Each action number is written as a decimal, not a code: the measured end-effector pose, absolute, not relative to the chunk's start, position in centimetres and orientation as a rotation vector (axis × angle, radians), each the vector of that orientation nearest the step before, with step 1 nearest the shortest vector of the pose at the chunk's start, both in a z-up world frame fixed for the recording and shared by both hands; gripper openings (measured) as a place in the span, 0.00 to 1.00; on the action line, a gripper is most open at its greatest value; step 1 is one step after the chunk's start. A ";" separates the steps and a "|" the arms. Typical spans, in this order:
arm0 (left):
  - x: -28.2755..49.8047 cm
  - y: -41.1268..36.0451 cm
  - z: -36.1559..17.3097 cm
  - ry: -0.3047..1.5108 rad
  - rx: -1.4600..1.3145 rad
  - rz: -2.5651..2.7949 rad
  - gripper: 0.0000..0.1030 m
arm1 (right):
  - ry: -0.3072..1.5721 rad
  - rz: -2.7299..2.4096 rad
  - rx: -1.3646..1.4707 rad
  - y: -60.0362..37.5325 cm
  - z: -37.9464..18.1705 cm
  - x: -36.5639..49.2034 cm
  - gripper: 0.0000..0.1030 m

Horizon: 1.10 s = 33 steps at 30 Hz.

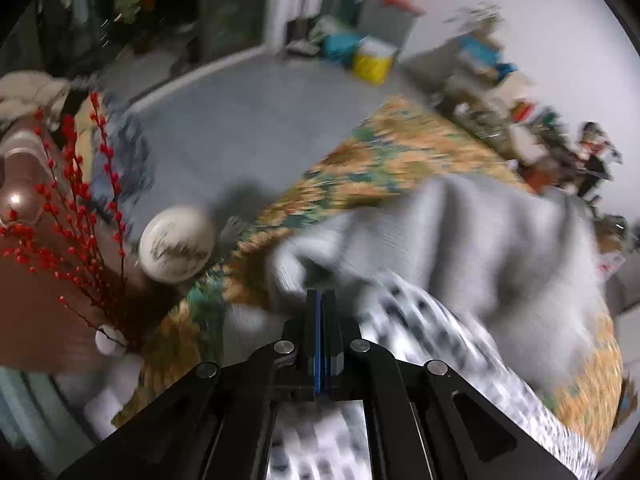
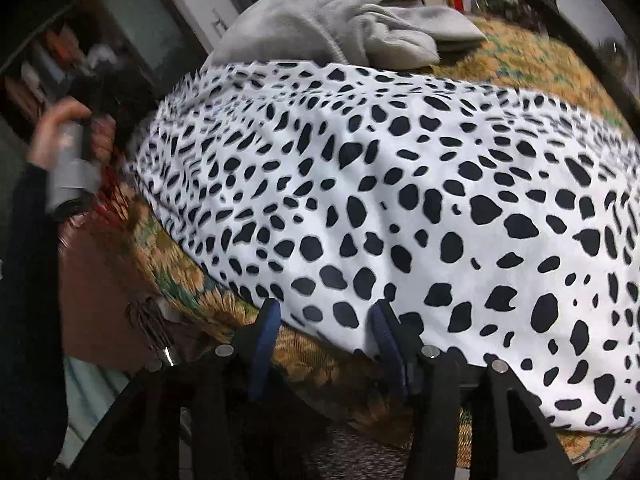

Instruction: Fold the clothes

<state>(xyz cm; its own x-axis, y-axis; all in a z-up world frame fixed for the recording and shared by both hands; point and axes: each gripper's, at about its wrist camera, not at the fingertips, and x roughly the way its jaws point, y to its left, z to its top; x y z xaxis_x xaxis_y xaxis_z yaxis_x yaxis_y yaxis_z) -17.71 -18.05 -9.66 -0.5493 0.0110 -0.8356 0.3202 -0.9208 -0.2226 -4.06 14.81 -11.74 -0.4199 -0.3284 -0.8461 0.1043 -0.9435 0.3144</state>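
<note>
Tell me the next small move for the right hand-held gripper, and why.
Probably ease the right hand-held gripper forward and close on the near hem of the spotted garment. Its jaws stand open right at that edge, holding nothing, and the garment lies spread over the patterned cloth.

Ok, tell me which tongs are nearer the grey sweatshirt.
Left. The left tongs are shut right at the edge of the grey sweatshirt, while the right tongs stand open at the near hem of the spotted garment, which lies between them and the sweatshirt.
</note>
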 end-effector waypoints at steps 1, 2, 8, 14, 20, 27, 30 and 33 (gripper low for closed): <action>-16.7 -17.2 -8.5 0.526 1.378 -2.627 0.02 | -0.306 -2.430 1.518 14.8 -11.7 -4.1 0.51; -15.9 -16.3 -7.6 0.509 1.383 -2.680 0.02 | -0.301 -2.432 1.517 14.7 -11.6 -4.1 0.50; -15.9 -11.9 -9.0 0.273 1.742 -2.644 0.03 | -0.270 -2.439 1.511 14.5 -11.3 -4.3 0.48; -11.8 -11.6 -3.4 0.284 1.393 -2.835 0.02 | -0.240 -2.446 1.505 14.3 -10.9 -4.4 0.48; -11.7 -10.8 -3.7 0.398 1.666 -2.912 0.03 | -0.251 -2.448 1.479 14.2 -11.1 -4.6 0.50; -19.2 -15.7 -13.2 0.729 1.801 -2.492 0.02 | -0.270 -2.426 1.469 14.4 -11.4 -4.3 0.49; -19.3 -16.3 -11.0 0.629 1.581 -2.496 0.02 | -0.270 -2.433 1.475 14.2 -11.5 -4.2 0.49; -20.0 -15.8 -10.1 0.368 1.409 -2.426 0.02 | -0.262 -2.440 1.477 13.6 -11.5 -4.0 0.53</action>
